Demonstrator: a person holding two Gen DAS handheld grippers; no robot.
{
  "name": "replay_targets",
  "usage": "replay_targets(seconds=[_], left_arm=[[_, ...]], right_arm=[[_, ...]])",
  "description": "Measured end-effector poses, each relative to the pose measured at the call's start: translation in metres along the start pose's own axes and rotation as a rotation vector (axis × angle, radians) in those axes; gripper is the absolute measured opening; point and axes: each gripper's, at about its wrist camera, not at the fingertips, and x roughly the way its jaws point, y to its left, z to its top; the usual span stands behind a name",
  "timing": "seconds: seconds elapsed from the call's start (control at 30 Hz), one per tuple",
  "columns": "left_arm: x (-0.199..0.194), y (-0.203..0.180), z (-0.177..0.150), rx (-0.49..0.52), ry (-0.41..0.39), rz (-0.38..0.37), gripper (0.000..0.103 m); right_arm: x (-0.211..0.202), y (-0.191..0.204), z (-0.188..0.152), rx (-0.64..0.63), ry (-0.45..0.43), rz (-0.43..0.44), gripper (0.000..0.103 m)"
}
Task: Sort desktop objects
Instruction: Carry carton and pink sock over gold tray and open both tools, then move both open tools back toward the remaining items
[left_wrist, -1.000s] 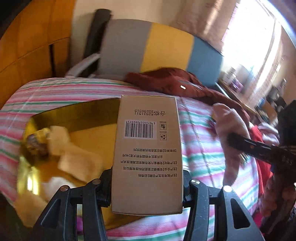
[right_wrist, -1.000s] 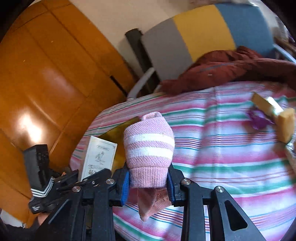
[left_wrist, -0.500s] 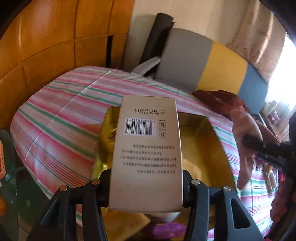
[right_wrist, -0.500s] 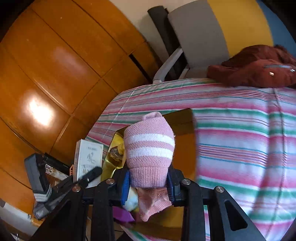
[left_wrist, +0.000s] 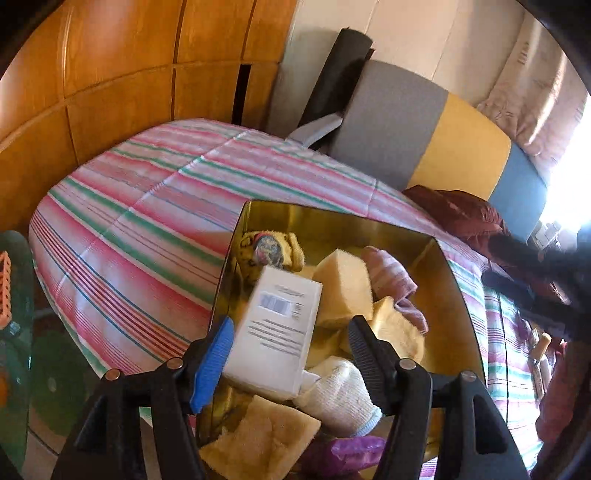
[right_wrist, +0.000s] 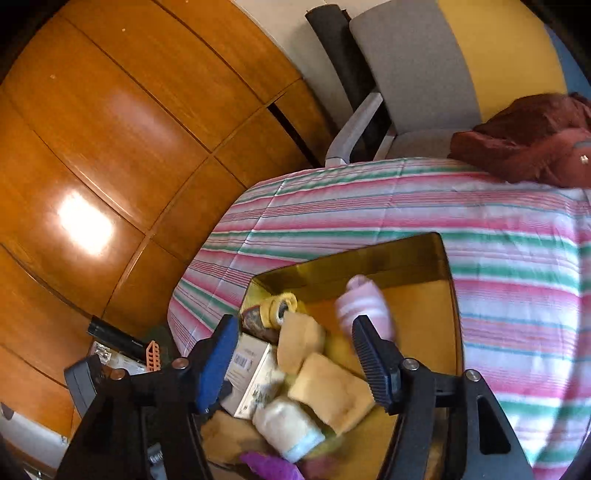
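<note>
Left tool (left_wrist: 290, 350): I have the jaws just opening, roughly half apart; the pads no longer press on anything.
Carton (left_wrist: 275, 332): the white box sits tilted between my left fingers, loose, lying on the pile in the gold tray (left_wrist: 332, 218) right below the tool.
Right tool (right_wrist: 291, 350): jaws also just opening, about halfway, gripping nothing.
Pink sock (right_wrist: 364, 306): I see it blurred just ahead of my right finger, free of the pads, over the tray's far half.
Tray contents: yellow sponges (left_wrist: 343, 288), a white sock (left_wrist: 338, 395) near my right finger in the left view, a purple scrap (left_wrist: 351, 450) at the near edge.
Surface (left_wrist: 140, 221): striped cloth spreads left and ahead of both tools; the tray rests on it.
Beyond: a grey-yellow-blue chair (left_wrist: 424, 136), dark red garment (right_wrist: 532, 140).
</note>
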Motion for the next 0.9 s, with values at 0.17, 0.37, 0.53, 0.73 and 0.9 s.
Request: replay_targets(seconds=[0.17, 0.37, 0.53, 0.73, 0.9], left_arm=[[-0.022, -0.019, -0.001, 0.063, -0.065, 0.008, 0.065], [-0.047, -0.045, -0.006, 0.139, -0.108, -0.002, 0.065], [-0.057, -0.069, -0.013, 0.214, -0.127, -0.016, 0.065], [-0.063, -0.091, -0.023, 0.274, -0.124, -0.042, 0.065], [-0.065, -0.105, -0.031, 0.313, -0.114, -0.060, 0.065]], right_arm=[[-0.019, -0.012, -0.029, 0.029, -0.001, -0.028, 0.069], [-0.037, -0.013, -0.058, -0.008, -0.008, -0.093, 0.074], [-0.056, -0.017, -0.071, -0.023, -0.037, -0.127, 0.075], [-0.076, -0.026, -0.080, -0.004, -0.069, -0.135, 0.077], [-0.091, -0.038, -0.086, 0.019, -0.090, -0.151, 0.079]])
